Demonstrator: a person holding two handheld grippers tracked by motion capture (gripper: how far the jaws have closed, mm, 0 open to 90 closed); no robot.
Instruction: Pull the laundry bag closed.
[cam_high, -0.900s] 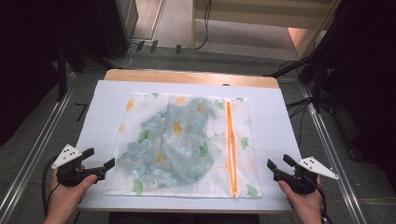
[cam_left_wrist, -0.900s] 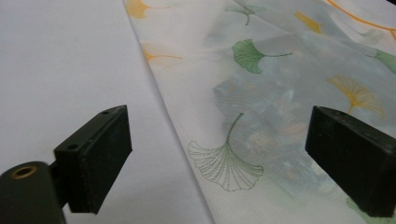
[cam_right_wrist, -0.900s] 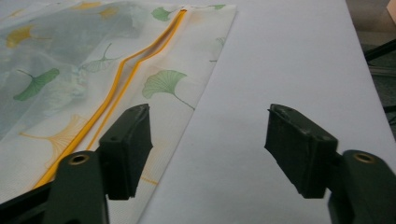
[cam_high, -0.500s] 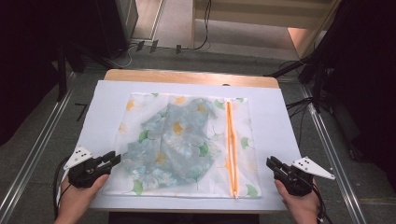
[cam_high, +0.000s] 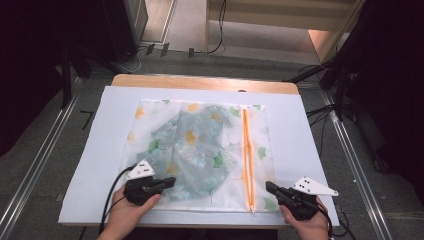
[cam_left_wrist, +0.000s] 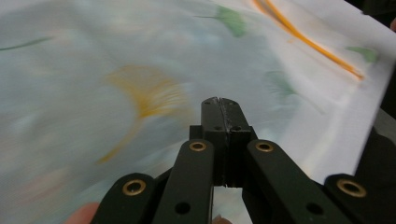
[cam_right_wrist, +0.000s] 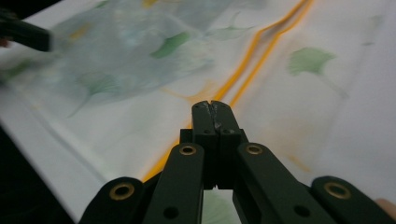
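Both hand-held grippers closed at laundry bag near edge; white sheet margins bare.

The pouch at the table's centre looks like thin, sheer cloth, matt and slightly crinkled, with an orange zipper toward three o'clock. The white sheet beneath is smooth and matt; wooden tabletop edge at twelve.

Grey floor, metal rails, wooden table edge, dim surroundings.

Lab recording bay: counter under white sheet, floor rails, loose cables, dark stands.
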